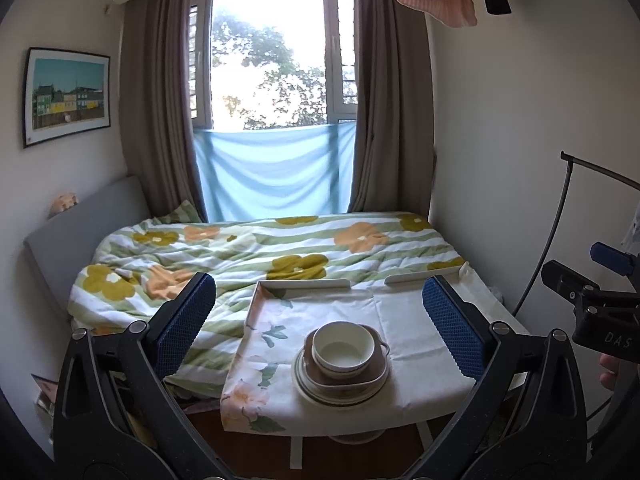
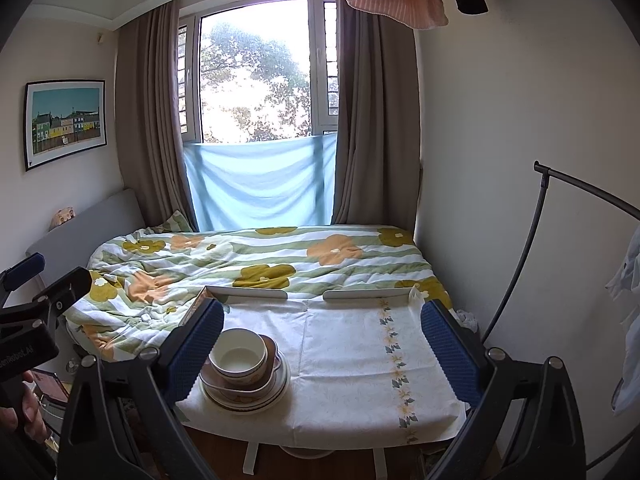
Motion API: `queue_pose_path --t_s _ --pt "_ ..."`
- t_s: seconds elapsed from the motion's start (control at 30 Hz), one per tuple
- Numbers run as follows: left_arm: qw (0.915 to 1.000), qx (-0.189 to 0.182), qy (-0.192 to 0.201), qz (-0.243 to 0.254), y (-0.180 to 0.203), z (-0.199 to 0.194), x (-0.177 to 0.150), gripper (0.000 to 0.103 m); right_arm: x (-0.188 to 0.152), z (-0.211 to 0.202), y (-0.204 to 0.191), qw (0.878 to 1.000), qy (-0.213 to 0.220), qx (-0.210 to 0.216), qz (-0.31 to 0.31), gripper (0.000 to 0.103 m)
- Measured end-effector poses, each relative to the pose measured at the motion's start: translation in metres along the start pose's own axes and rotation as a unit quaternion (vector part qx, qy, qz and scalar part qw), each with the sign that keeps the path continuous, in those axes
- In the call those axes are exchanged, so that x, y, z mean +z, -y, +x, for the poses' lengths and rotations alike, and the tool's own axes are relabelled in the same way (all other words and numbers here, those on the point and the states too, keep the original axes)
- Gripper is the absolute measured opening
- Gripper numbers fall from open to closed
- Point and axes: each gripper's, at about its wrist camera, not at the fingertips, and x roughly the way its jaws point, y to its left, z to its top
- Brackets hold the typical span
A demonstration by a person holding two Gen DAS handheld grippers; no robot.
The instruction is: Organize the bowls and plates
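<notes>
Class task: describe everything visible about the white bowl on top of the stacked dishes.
The white bowl is round and deep, apparently glazed ceramic, with faint bands near its base. It stands upright and empty, its inside pale and glossy. It rests in a brown dish with a small handle, atop stacked plates on the floral tablecloth. Neither gripper touches it.

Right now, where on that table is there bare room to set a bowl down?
The right half of the tablecloth is free, from the dish stack across to the flower stripe and back to the rear rails. Only the stack's front-left corner is crowded.
</notes>
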Motion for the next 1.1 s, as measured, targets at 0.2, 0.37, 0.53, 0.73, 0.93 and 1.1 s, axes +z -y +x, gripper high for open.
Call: queue_pose_path --t_s 0.2,0.37,0.53,0.73,0.93,1.1 --pt "1.0000 0.000 0.001 0.000 0.000 -0.001 -0.001 0.103 0.000 0.000 0.000 1.000 0.001 0.000 0.000 0.098" --pt "1.0000 -0.001 0.001 -0.001 0.000 0.000 0.000 0.103 0.001 0.000 0.001 1.000 0.001 0.001 0.000 0.098" --pt "1.0000 -0.001 0.002 -0.001 0.001 -0.001 0.000 0.103 0.001 0.000 0.002 1.000 0.001 0.000 0.000 0.098" --pt "1.0000 0.001 0.010 0.000 -0.001 -0.005 -0.001 0.103 0.001 0.001 0.004 1.000 0.001 -0.002 0.000 0.098" --pt "0.9996 0.007 0.026 0.009 0.001 -0.012 -0.001 0.103 0.001 0.001 0.005 1.000 0.001 -0.001 0.000 0.098" --pt "0.9995 0.009 0.027 0.013 0.004 -0.012 -0.002 0.103 0.001 0.002 0.005 1.000 0.001 0.000 -0.001 0.098"
